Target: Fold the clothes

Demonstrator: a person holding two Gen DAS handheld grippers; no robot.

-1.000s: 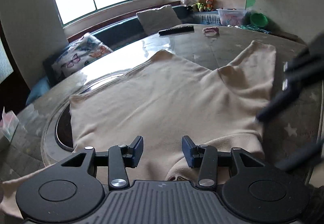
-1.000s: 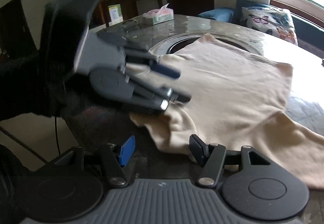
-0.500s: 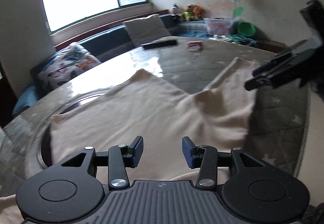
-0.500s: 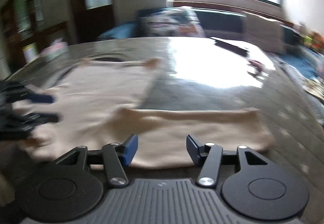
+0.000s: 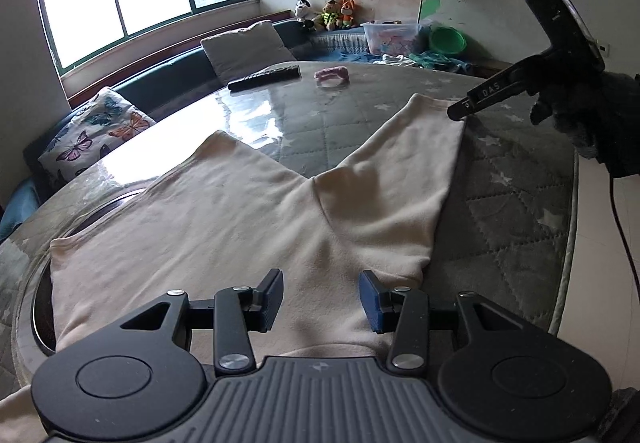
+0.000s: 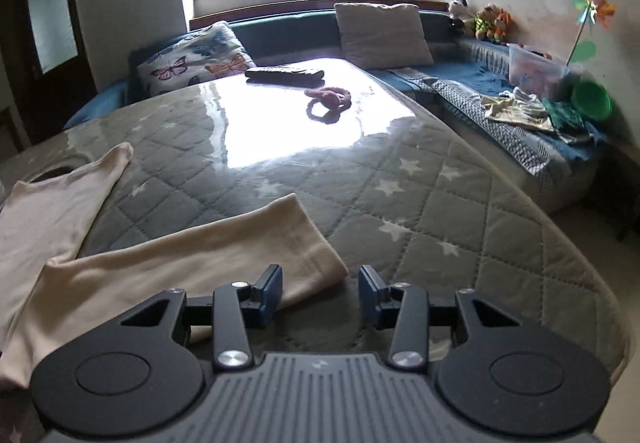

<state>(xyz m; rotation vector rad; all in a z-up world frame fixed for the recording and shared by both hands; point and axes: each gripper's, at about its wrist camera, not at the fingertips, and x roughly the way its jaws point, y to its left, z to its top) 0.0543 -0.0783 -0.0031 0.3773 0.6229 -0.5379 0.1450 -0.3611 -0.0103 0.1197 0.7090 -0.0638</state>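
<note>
**Sleeve cuff lined up, folding barely begun**

A cream long-sleeved top (image 5: 224,227) lies spread flat on the quilted, star-patterned table (image 6: 440,211), front or back I can't say, body toward the sunken ring at the table's far side and one sleeve (image 6: 192,263) stretched out toward the table's near edge. No crease or fold shows anywhere in it, so I'd judge the job close to its start: both sleeves and the body are yet to be brought in.

The right gripper (image 6: 320,293) hangs low right at that sleeve's cuff, its jaws closing, with the cuff's corner reaching in beside the left pad but not yet pinched; the gap between the pads looks mostly bare table. From the other camera its tip sits just over the cuff end, held by a dark-gloved hand (image 5: 592,123).

The left gripper (image 5: 320,297) hovers over the shoulder area, jaws partly apart, cloth beneath them and nothing caught between the pads.

A remote control (image 6: 284,74) and a pink hair tie (image 6: 330,99) rest well apart from the garment, out of the way.

Next, I'd guess, the cuff gets gripped and the sleeve is carried across the body
</note>
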